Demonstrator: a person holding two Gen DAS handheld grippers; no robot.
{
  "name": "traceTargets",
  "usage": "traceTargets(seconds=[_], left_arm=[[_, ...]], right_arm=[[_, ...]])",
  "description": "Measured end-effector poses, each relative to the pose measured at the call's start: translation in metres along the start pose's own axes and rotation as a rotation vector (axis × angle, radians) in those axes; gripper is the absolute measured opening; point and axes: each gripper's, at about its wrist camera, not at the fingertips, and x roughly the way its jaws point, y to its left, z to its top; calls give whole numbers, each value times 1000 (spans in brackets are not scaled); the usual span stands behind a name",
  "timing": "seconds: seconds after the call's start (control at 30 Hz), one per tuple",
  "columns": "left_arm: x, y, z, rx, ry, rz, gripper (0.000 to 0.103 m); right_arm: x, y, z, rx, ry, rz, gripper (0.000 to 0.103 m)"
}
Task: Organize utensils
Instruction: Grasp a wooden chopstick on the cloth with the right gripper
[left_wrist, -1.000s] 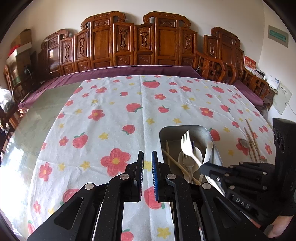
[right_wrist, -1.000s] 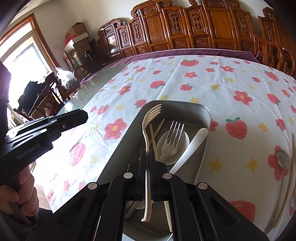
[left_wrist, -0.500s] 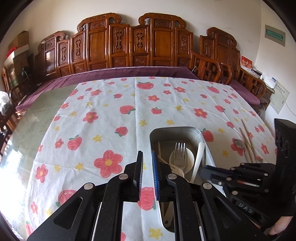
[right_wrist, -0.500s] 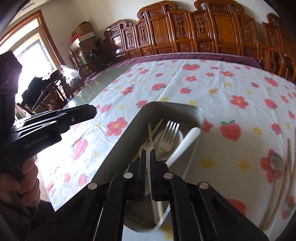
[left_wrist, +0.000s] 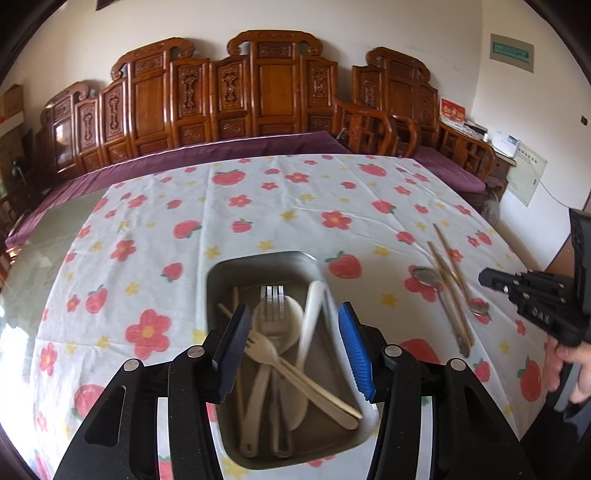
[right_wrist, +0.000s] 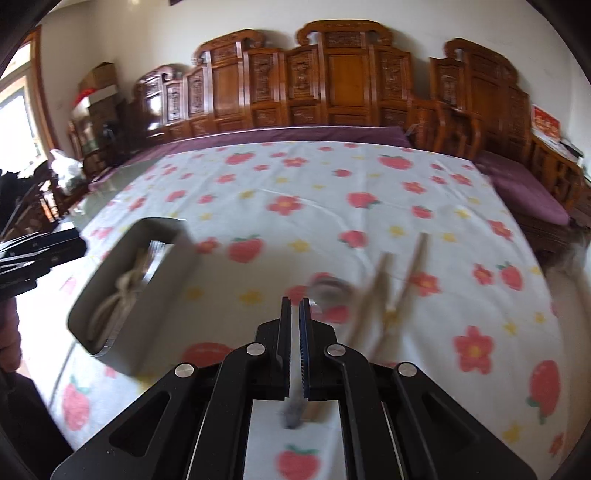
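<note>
Since half a second ago, the left gripper (left_wrist: 293, 347) has spread from nearly closed to wide apart, and its view has swung to hang directly over the grey rectangular metal tray (left_wrist: 258, 260), holding nothing. Half a second ago the right gripper (right_wrist: 294, 343) was over that tray with its jaws pinched on a cream utensil handle; it has swung away to the right, and the tray now lies at nine o'clock in its blurred view.

Going left to right in the left wrist view: the white tablecloth printed with red strawberries and flowers (left_wrist: 147, 236) covers the table. At six o'clock the tray holds a cream plastic fork (left_wrist: 258, 365), a silver metal fork (left_wrist: 272, 306), a round cream spoon (left_wrist: 290, 325), a white spoon (left_wrist: 310, 317) and wooden chopsticks (left_wrist: 317, 384), crossed over one another. At three o'clock, on the cloth well apart from the tray, lie a metal spoon (left_wrist: 426, 277) and a pair of brown chopsticks (left_wrist: 448, 291). Farther right, the right gripper's black body bears raised letters reading "DAS".

In the right wrist view, the right gripper's jaws stand almost together with only a narrow slit; a blurred grey shape shows low in that slit, but I cannot tell whether it is gripped. Just beyond the tips lie the metal spoon and chopsticks, smeared by motion.
</note>
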Motion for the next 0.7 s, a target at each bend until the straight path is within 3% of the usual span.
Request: traceTargets(seconds=[0.13,0.37,0.47,0.57,0.7], left_arm=[[3,-21,-4,25,13,-43,50],[8,-51,-11,69,17,-69,50],[11,-57,-14,73,22,-77,50],[15,-63,-15,84,31,-80,50],[17,-69,-18,95,37,-83,50]], right_arm=[[14,-39,-5,48,13,-61,18],[59,-76,-7,123,67,-80,18],[74,-81,-8,132,85,-77,18],[85,-80,-8,115,108,-131,18],[90,-82,-10,130,130,-121,14]])
